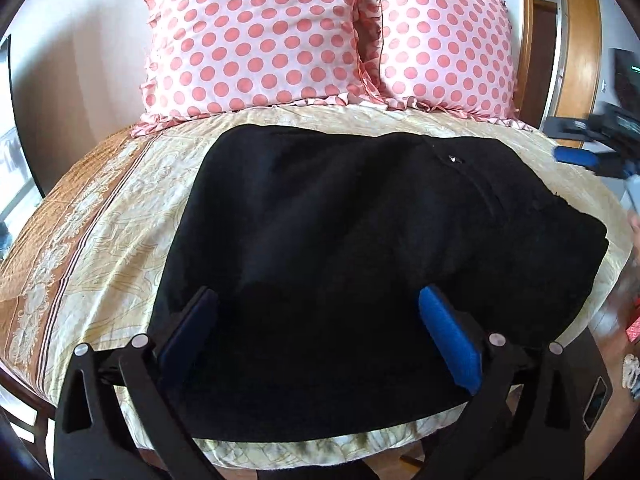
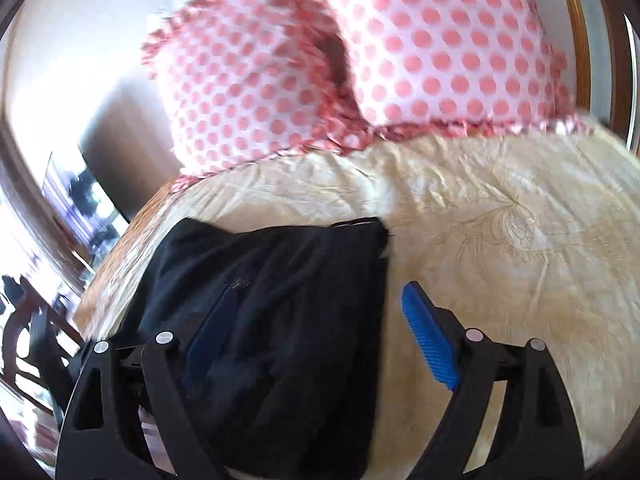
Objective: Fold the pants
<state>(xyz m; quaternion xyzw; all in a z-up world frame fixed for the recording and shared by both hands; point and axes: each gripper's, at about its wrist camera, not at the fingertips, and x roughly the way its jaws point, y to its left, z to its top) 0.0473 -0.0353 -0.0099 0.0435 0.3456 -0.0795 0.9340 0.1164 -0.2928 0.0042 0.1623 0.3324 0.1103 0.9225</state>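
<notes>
The black pants (image 1: 340, 248) lie folded into a thick flat bundle on the cream bedspread (image 1: 132, 232), near the bed's front edge. My left gripper (image 1: 318, 300) hovers open over the near part of the bundle, its blue pads spread wide and holding nothing. In the right wrist view the pants (image 2: 280, 300) lie left of centre. My right gripper (image 2: 320, 300) is open above the bundle's right edge and is empty. The right gripper also shows blurred at the right edge of the left wrist view (image 1: 592, 148).
Two pink polka-dot pillows (image 1: 256, 36) (image 2: 440, 44) lean at the head of the bed. The bedspread (image 2: 500, 220) has a brown patterned border (image 1: 52, 248) at the left. A wooden door frame (image 1: 580, 40) stands at the back right. A dark chair (image 2: 28, 328) stands left of the bed.
</notes>
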